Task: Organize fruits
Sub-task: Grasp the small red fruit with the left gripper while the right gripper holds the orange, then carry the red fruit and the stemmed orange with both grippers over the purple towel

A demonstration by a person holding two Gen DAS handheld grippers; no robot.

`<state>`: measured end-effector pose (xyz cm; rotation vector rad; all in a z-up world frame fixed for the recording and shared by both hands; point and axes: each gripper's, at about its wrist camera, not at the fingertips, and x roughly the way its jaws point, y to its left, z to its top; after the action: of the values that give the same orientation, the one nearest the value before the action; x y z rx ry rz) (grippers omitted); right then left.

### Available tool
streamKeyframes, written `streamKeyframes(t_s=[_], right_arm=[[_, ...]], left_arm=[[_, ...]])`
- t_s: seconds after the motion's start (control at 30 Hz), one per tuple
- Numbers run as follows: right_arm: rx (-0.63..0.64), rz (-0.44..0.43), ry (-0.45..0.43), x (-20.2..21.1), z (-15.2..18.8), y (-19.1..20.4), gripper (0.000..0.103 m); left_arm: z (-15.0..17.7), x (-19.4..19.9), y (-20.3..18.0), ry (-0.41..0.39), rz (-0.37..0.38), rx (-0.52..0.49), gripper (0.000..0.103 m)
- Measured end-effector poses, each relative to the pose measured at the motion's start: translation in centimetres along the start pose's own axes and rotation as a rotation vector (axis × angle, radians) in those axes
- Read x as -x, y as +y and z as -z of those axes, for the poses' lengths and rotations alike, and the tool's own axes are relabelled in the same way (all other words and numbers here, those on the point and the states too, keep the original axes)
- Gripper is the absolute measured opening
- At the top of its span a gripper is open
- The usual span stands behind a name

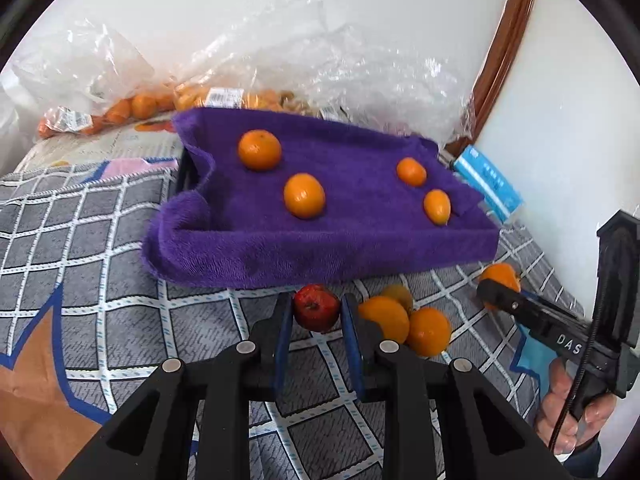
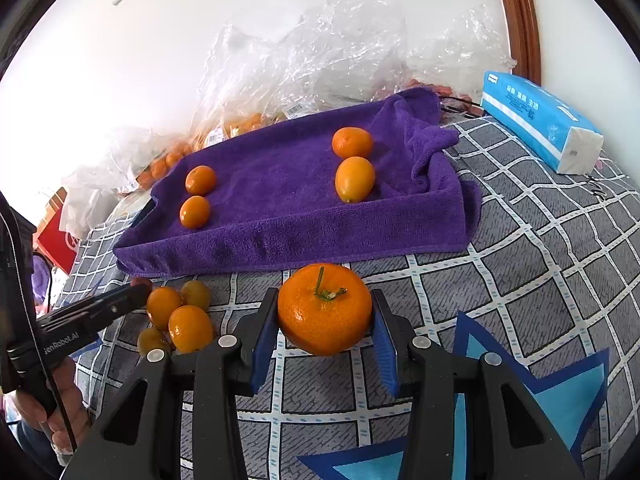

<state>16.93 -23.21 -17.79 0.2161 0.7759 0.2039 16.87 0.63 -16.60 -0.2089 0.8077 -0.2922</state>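
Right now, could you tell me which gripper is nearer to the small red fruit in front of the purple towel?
Left. The left gripper has the red fruit between its fingers, while the right gripper sits farther right, around the large orange.

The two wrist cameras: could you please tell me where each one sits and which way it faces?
Left wrist: on the left gripper, looking forward over a red fruit between its fingers toward the purple towel; the right gripper and its hand show at right.
Right wrist: on the right gripper, fingers flanking a large tangerine, facing the same towel; the left gripper shows at left.
Shared: towel, four fruits on it, loose fruit cluster.
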Motion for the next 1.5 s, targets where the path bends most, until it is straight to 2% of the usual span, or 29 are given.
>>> streamKeyframes(t_s=[0.27,0.6,0.7,0.8,1.0,1.13,1.27,1.5], right_arm=[[0.008,-0.008,-0.021,0.5,0.0,0.1,0.044],[-0.011,-0.007,-0.032,0.8,0.0,0.0,0.044],[-0.028,0.029,-0.026,0.7,0.0,-0.1,0.044],[-0.037,0.029,-0.016,1.1,-0.4,0.0,0.044],[0.038,0.067,-0.075,3.4,-2.1,1.8,0.044],[0.055,0.050,-0.105,4.2,-3.5,2.6,0.044],[0.044,0.041,-0.108,3.6,-4.9,2.5,0.044],[0.041,0.024,-0.138,2.3,-7.7,3.0,0.044]], left_arm=[[-0.2,1.9,0.6,-0.111,-0.024,0.026,0.023],[-0.6,2.9,0.7,-0.146,-0.026,0.040,0.023],[-0.8,3.6,0.6,-0.165,-0.024,0.040,0.023],[-1.2,4.5,0.2,-0.170,-0.041,0.023,0.023],[-3.0,7.3,-0.5,-0.196,-0.038,0.010,0.023],[-4.5,8.0,-0.6,-0.208,-0.059,0.007,0.023],[-6.2,7.8,-0.1,-0.220,-0.048,0.029,0.023],[-8.5,5.8,0.8,-0.243,-0.082,0.061,0.023]])
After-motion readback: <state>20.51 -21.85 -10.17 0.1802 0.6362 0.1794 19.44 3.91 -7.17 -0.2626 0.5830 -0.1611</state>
